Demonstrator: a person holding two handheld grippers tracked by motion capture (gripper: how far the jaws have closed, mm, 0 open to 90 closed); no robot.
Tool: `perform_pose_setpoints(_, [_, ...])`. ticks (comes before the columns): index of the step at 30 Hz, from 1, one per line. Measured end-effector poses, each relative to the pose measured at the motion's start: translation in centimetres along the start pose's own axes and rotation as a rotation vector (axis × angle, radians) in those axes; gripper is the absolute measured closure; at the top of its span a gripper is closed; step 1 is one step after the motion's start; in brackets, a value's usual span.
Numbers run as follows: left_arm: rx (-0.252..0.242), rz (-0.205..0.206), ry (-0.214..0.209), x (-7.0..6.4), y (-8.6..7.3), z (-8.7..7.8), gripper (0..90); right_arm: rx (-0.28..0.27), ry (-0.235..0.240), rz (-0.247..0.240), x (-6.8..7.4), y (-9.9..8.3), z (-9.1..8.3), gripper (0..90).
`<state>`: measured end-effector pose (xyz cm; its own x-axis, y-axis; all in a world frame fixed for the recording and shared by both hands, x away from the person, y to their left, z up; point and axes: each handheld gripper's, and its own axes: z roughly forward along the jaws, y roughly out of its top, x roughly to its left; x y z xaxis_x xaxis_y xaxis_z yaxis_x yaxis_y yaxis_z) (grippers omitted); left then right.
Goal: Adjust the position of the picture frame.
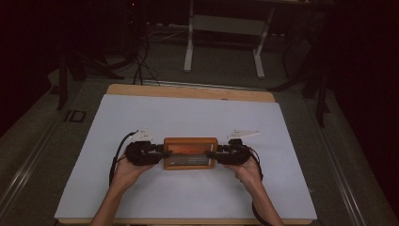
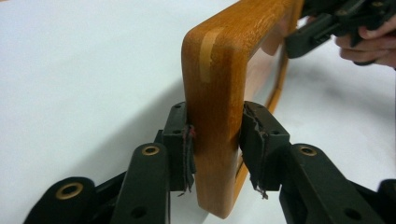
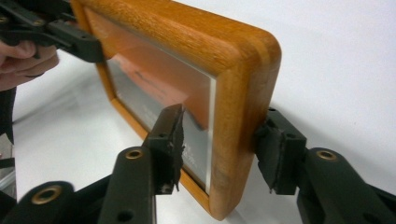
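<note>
A wooden picture frame [image 1: 190, 153] with a glass front and an orange picture stands upright on its long edge in the middle of the white sheet [image 1: 188, 117]. My left gripper [image 1: 160, 151] is shut on the frame's left end and my right gripper [image 1: 212, 153] on its right end. In the left gripper view both pads press the wooden frame [image 2: 219, 84] between the left gripper [image 2: 217, 144]. In the right gripper view the frame [image 3: 243, 60] sits in the right gripper [image 3: 224, 140], one pad on the glass and one on the back.
The white sheet covers a wooden table [image 1: 188, 92] with room on every side of the frame. Behind the table stand a white desk frame [image 1: 223, 23] and dark stands, with cables [image 1: 141, 66] on the floor.
</note>
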<state>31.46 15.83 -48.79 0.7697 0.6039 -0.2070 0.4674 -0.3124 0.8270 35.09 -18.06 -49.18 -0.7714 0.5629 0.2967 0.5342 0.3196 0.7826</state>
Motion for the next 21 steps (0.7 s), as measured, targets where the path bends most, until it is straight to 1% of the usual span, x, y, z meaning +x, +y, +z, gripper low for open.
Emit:
perform_pose_setpoints(4, [-0.010,-0.009,0.001,-0.6,-1.1,-0.3,67.2,0.011,0.011,-0.033,-0.1,0.3,0.3,50.0])
perform_pose_setpoints(8, [-0.021,-0.032,0.022,-1.4,-2.3,-0.7,67.7,0.027,0.031,-0.076,0.0,0.4,0.9,49.6])
perform_pose_setpoints(10, [-0.012,-0.029,0.035,-1.8,-2.7,-0.9,67.8,0.034,0.044,-0.097,0.1,0.4,1.2,49.3])
perform_pose_setpoints(14, [0.006,-0.010,0.031,-2.8,-3.3,-1.5,67.6,0.040,0.073,-0.138,0.4,0.4,1.5,47.8])
perform_pose_setpoints(15, [0.006,-0.010,0.031,-2.8,-3.3,-1.5,67.6,0.040,0.073,-0.138,0.4,0.4,1.5,47.8])
perform_pose_setpoints(16, [0.016,0.000,0.027,-3.0,-3.3,-1.7,67.6,0.033,0.082,-0.148,0.4,0.3,1.5,47.8])
perform_pose_setpoints(17, [0.020,0.010,0.022,-3.1,-3.3,-1.8,66.0,0.029,0.092,-0.160,0.6,0.2,1.5,47.8])
perform_pose_setpoints(19, [0.029,0.027,0.008,-3.3,-3.1,-1.7,60.4,0.029,0.094,-0.172,0.6,0.1,1.4,48.0])
perform_pose_setpoints(21, [0.037,0.056,0.007,-3.6,-2.7,-1.5,54.1,0.032,0.098,-0.192,0.6,0.0,1.2,48.7])
